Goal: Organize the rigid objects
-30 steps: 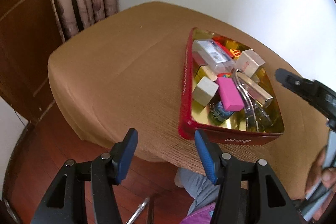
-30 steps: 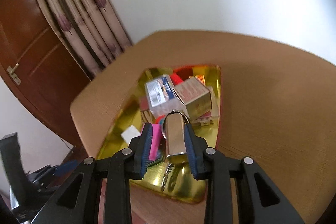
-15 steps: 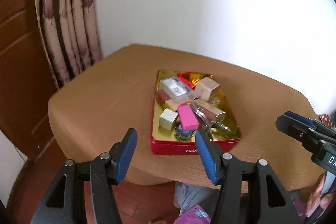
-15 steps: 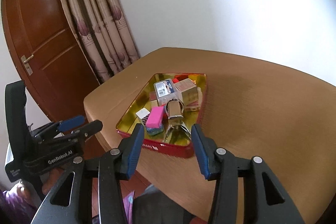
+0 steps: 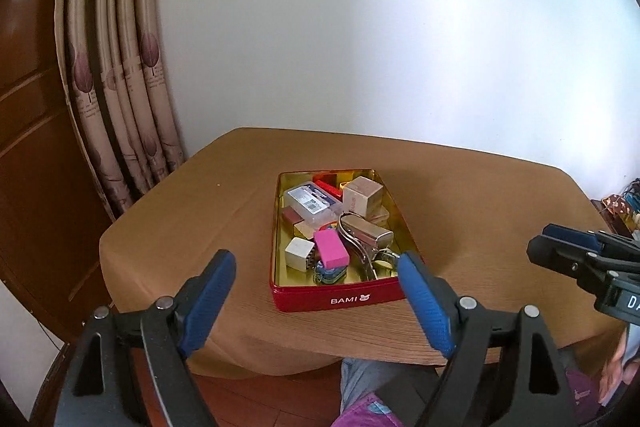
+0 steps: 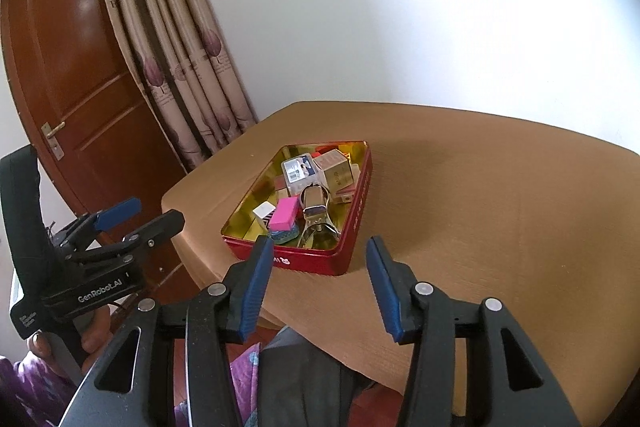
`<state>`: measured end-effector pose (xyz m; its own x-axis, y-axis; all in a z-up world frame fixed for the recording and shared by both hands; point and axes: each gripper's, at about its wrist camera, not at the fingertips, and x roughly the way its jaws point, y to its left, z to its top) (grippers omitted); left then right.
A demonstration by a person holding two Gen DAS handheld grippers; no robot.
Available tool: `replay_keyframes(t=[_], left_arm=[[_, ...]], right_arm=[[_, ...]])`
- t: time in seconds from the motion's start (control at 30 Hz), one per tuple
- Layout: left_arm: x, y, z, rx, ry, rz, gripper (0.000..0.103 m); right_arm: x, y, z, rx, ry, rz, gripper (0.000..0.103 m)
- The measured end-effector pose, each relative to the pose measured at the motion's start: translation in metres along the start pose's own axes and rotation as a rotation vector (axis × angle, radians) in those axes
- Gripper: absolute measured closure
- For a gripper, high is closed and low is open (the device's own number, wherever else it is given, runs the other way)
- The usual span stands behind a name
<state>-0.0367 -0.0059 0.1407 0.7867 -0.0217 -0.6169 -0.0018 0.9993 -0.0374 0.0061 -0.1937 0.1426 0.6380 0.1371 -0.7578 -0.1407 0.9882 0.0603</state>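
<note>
A red tin (image 5: 336,301) with a gold inside sits on the brown table (image 5: 192,227). In it lie a pink eraser (image 5: 331,254), a silver metal clip (image 5: 366,234), a beige box (image 5: 362,195), a clear labelled case (image 5: 312,203) and a white cube (image 5: 299,253). My left gripper (image 5: 316,261) hangs off the table's near edge, jaws opening wide with nothing between them. My right gripper (image 6: 319,245) is also open and empty, short of the tin (image 6: 316,263), where the silver clip (image 6: 314,201) and the eraser (image 6: 284,214) lie.
A patterned curtain (image 5: 120,87) and a wooden door (image 6: 80,67) stand to the left, a white wall behind. The person's legs (image 5: 360,375) show under the table's near edge. Bare tablecloth (image 6: 500,207) spreads to the right of the tin.
Both grippers have drawn back and up from the tin. The right one let go of the silver clip, which now lies in the tin. The left jaws have spread wider.
</note>
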Motion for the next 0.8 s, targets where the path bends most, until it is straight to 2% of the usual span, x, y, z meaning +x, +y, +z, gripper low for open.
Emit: replay_keyframes(t=[0.47,0.8], left_arm=[[0.011,0.006,-0.003,-0.016,0.053,-0.027,0.017],[0.026,0.008,-0.009,-0.032,0.101,-0.016,0.017]], right_arm=[[-0.004,0.009,-0.004,-0.019,0.008,0.012,0.049],[0.001,0.008,-0.009,-0.009,0.031,0.017,0.046]])
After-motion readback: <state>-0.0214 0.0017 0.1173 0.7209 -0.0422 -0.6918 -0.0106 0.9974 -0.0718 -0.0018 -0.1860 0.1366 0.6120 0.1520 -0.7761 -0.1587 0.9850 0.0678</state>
